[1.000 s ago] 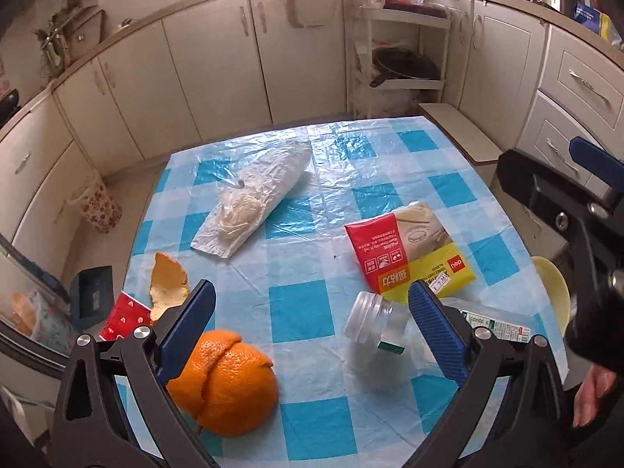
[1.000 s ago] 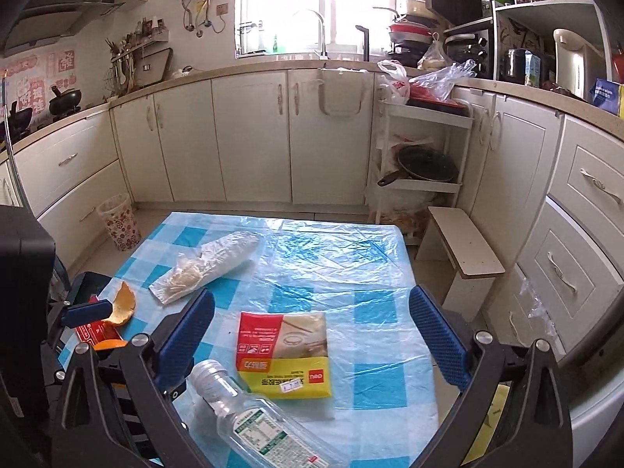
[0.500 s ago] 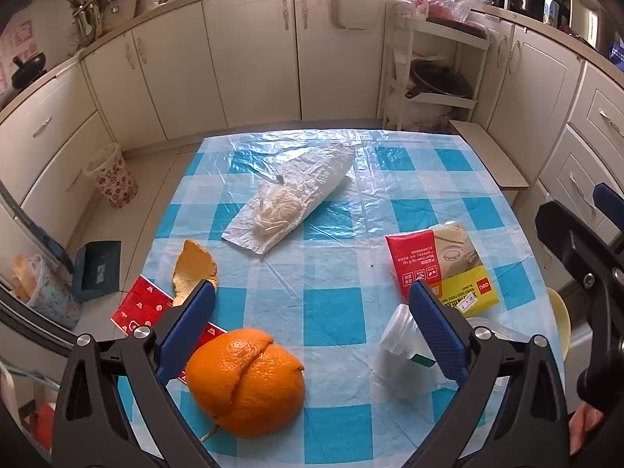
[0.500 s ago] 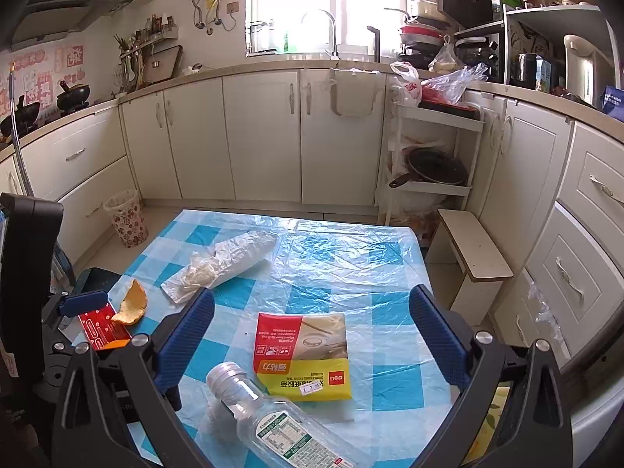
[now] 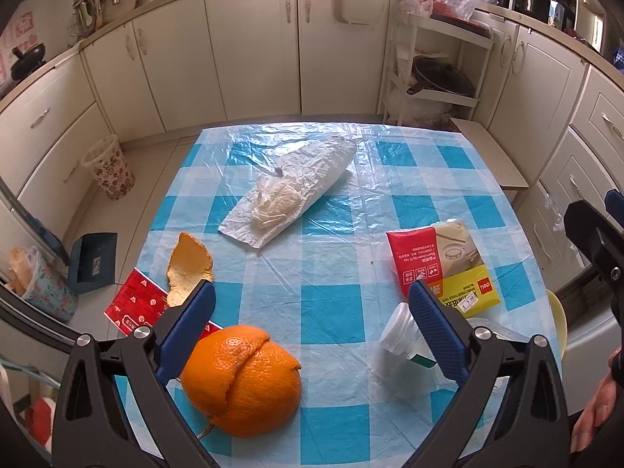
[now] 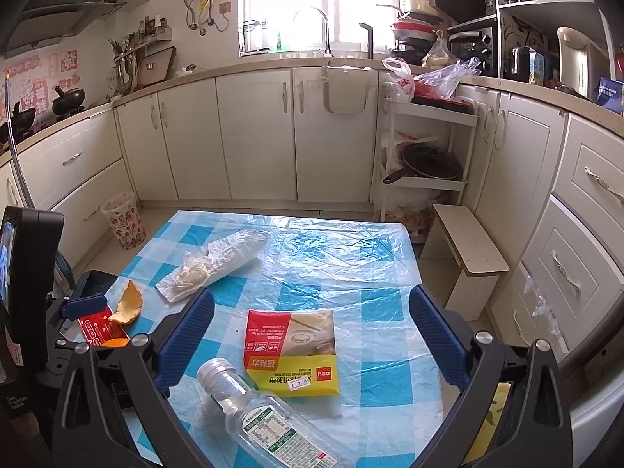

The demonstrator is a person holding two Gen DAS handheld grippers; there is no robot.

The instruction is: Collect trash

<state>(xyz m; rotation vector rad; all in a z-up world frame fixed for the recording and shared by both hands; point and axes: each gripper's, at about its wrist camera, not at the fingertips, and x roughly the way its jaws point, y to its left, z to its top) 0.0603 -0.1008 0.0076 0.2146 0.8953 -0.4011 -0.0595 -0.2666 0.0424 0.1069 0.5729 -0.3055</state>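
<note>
Clear bottle (image 6: 269, 421) seemingly empty, plastic bag (image 5: 288, 191) holding scraps

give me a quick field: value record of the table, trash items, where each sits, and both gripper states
surface: table with blue-and-white checked cover under clear plastic
orange peel shell: near edge, by the left gripper
loose peel piece: left edge, resting on red flat packet
white plastic bag: far centre, crumpled
red-yellow tape package: right of centre, flat
clear plastic bottle: lying on its side, near the right gripper
left gripper: open, empty
right gripper: open, empty
bin: patterned wastebasket on floor, left
</note>
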